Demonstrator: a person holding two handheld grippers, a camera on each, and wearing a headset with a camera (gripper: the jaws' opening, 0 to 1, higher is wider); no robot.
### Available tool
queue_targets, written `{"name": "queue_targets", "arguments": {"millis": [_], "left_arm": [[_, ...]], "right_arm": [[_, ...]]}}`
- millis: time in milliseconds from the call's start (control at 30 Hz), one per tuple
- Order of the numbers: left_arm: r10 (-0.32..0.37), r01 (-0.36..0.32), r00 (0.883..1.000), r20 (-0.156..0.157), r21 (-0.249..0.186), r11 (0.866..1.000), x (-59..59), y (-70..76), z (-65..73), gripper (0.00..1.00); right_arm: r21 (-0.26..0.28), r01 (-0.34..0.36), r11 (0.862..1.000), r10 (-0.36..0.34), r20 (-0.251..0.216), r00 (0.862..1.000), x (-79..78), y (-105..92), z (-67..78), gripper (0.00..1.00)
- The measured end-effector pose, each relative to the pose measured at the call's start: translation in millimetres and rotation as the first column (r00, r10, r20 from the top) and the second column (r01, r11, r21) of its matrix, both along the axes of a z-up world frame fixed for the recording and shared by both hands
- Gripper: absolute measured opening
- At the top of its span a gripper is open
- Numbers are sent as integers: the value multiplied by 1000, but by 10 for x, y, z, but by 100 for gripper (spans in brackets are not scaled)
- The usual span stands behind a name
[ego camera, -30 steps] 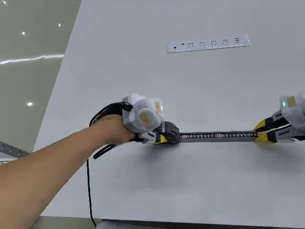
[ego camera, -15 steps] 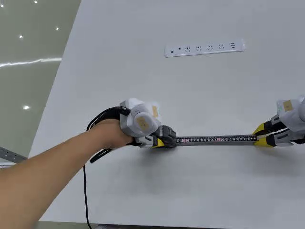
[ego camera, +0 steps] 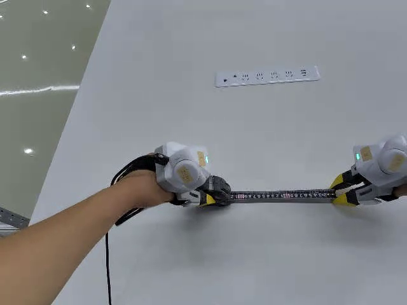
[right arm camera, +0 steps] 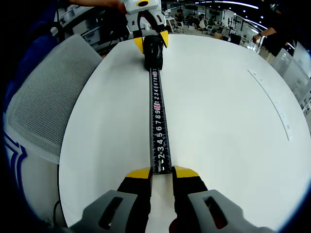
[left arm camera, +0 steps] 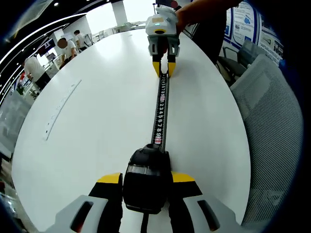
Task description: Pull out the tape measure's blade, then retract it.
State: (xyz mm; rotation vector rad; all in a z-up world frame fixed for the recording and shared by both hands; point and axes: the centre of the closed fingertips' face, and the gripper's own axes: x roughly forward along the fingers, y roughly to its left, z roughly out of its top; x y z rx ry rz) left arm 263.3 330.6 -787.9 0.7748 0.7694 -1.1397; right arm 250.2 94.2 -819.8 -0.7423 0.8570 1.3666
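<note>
Jaws of the left gripper [ego camera: 210, 194] are squeezed shut around the chunky black plastic tape measure case [ego camera: 221, 189], which sits on the big white table [ego camera: 254, 127]. Jaws of the right gripper [ego camera: 339, 190] are pinched shut on the end of the thin dark blade [ego camera: 283, 195] with white numbers. It lies flat in one straight line from the case to the right gripper, and the two grippers are well apart. I think the blade is pulled out now. To go back in, the right gripper should slide along that line toward the case.
</note>
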Motion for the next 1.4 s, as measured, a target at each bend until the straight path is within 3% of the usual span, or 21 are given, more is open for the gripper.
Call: {"name": "queue_targets", "arguments": {"millis": [33, 67, 167, 467, 800, 967, 1133, 1167, 1267, 1333, 1400], "left_arm": [[13, -13, 1000, 1, 1, 1000, 1, 7, -11, 34], [29, -29, 1000, 1, -2, 1000, 3, 11, -12, 34], [84, -83, 996, 6, -28, 996, 11, 10, 13, 38], [161, -160, 987, 1, -56, 985, -48, 94, 105, 47], [279, -277, 960, 9, -91, 956, -122, 244, 191, 54], [349, -343, 936, 34, -113, 932, -106, 340, 255, 57], [392, -386, 920, 22, -133, 913, -132, 381, 296, 60], [398, -392, 917, 21, -134, 910, -139, 389, 298, 60], [443, -436, 896, 12, -158, 886, -160, 420, 328, 62], [474, -467, 881, -4, -181, 866, -183, 426, 349, 64], [495, -489, 869, -18, -197, 850, -205, 430, 362, 66]], "right_arm": [[20, 29, 999, -29, -5, 1000, 6, 40, 12, 14], [-2, 32, 999, -32, -5, 999, 5, 12, 0, 14], [2, 44, 999, -44, 2, 999, -7, 26, -9, 14], [18, 100, 995, -100, -9, 995, -67, 33, -8, 19], [11, 190, 982, -190, -4, 982, -95, -1, 11, 33], [47, 287, 957, -287, -12, 958, -66, -14, 72, 40], [68, 359, 931, -358, -25, 933, -102, -52, 135, 46], [77, 382, 921, -381, -33, 924, -111, -54, 147, 47], [104, 462, 881, -458, -61, 887, -137, -66, 203, 51], [114, 494, 862, -488, -73, 870, -170, -72, 244, 54], [117, 508, 853, -503, -73, 861, -206, -69, 281, 57]]}}
